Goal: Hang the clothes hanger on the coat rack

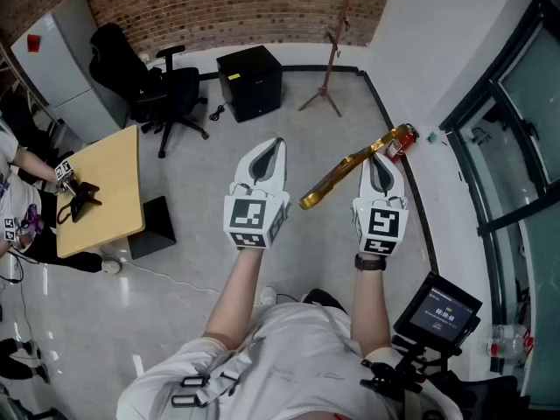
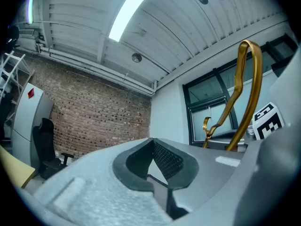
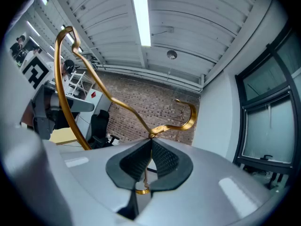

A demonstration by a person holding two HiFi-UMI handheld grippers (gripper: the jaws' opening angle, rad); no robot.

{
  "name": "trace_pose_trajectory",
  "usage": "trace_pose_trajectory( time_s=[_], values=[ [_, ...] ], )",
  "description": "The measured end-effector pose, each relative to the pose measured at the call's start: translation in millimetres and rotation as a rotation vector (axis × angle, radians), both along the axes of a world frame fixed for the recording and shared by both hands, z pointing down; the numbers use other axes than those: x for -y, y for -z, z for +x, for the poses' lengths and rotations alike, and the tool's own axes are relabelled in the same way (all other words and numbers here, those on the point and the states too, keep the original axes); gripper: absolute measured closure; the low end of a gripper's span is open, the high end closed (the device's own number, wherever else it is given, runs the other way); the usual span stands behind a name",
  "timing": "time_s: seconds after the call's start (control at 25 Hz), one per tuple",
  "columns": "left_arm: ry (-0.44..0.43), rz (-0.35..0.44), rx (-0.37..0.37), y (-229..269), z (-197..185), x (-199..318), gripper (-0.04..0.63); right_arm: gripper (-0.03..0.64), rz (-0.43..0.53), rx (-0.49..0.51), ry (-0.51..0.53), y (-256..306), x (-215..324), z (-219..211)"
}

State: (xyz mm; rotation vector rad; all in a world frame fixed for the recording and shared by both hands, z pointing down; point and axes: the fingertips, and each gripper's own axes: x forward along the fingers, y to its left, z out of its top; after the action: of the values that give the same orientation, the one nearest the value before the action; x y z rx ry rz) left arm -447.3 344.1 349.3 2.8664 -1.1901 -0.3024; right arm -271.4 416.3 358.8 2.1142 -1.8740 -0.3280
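The right gripper (image 3: 150,142) clamps the hanger (image 1: 346,169) only by thin wire, the left gripper (image 2: 151,142) closed and empty, so it could swivel or slip before reaching the distant rack (image 1: 331,51).

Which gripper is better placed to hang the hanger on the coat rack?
Right: the right gripper is shut on the gold hanger, with the coat rack ahead; the left gripper is shut, empty.
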Motion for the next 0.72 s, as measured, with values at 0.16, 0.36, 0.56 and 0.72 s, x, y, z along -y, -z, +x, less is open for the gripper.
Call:
trace_pose_trajectory(
  time_s=[0.16, 0.36, 0.56, 0.72],
  values=[
    [-0.009, -0.019, 0.012, -2, -4, 17, 0.595, 0.607, -0.012, 0.007, -0.012, -15, 10, -6],
    [-0.034, -0.059, 0.043, -24, 20, 38, 0.595, 0.607, -0.002, 0.05, -0.031, -24, 34, 22],
    [-0.003, -0.036, 0.052, -19, 52, 84, 0.595, 0.606, 0.051, 0.119, 0.035, -15, 80, 50],
    [-0.003, 0.017, 0.064, 6, 101, 116, 0.595, 0.607, 0.109, 0.119, 0.049, 5, 118, 96]
  ],
)
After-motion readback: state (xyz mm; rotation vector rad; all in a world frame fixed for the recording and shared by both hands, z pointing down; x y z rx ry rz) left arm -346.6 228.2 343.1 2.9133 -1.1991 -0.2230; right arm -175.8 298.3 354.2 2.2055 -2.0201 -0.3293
